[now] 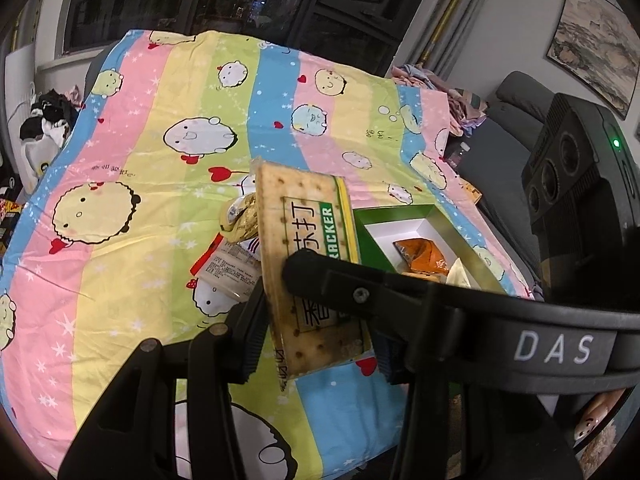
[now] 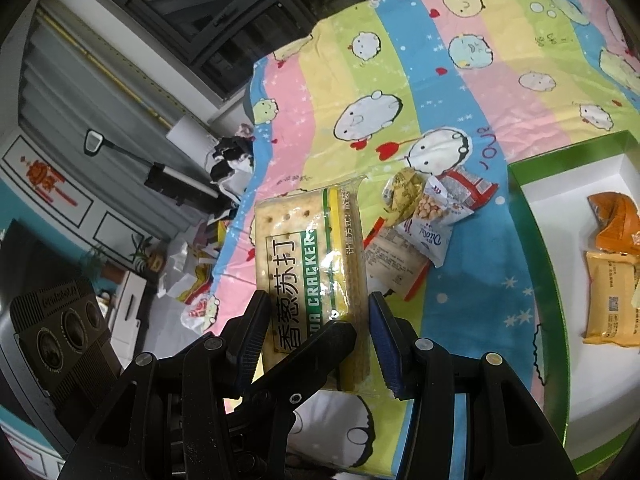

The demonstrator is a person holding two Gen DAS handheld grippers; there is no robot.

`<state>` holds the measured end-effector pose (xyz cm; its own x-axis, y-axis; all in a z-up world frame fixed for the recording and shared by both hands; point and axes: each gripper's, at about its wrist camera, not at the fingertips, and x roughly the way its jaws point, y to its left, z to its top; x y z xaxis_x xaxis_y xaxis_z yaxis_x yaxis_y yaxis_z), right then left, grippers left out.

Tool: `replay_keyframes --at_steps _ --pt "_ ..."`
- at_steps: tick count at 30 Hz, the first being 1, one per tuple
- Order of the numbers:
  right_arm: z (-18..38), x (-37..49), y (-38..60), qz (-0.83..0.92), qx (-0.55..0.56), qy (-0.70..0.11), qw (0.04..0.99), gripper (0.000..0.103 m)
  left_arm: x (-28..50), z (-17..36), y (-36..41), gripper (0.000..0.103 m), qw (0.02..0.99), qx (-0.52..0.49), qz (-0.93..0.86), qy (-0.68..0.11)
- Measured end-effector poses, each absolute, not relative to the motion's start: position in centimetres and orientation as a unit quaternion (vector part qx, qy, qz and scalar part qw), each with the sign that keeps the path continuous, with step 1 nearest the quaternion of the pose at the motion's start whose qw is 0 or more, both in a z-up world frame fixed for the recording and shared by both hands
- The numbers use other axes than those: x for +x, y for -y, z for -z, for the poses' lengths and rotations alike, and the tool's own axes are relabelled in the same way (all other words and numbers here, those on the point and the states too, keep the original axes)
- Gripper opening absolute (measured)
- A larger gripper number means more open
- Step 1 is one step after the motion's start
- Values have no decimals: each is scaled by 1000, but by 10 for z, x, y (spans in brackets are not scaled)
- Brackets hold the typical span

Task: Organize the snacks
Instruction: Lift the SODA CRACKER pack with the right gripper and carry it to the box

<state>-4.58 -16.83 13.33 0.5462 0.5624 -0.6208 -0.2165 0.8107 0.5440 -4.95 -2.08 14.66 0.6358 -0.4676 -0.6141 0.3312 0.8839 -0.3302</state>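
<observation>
The green cardboard box with a white inside sits at the right of the frame on the striped cartoon bedsheet. An orange crinkly packet and a yellow packet lie in it. Both the left hand-held gripper and the right hand-held gripper squeeze the long clear cracker pack, low in the middle. Its green label reads "CRACKER". Small snack bags lie just beside it.

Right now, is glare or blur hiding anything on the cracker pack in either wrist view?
Left wrist view: the cracker pack is dim but sharp, its label partly covered by a black gripper finger. Right wrist view: the pack has white glare patches on its wrapper, the label stays readable; both views bend strongly at the edges.
</observation>
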Motion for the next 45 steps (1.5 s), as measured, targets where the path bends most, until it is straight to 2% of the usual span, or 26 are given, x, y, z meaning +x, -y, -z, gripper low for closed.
replay_keyframes --at_steps 23,45 --pt "-149 -65 182 -215 204 -391 871 52 -61 -159 35 45 903 -78 238 -350" --pt "-152 -76 234 -171 235 -370 883 52 -52 -163 86 44 892 -57 285 -346"
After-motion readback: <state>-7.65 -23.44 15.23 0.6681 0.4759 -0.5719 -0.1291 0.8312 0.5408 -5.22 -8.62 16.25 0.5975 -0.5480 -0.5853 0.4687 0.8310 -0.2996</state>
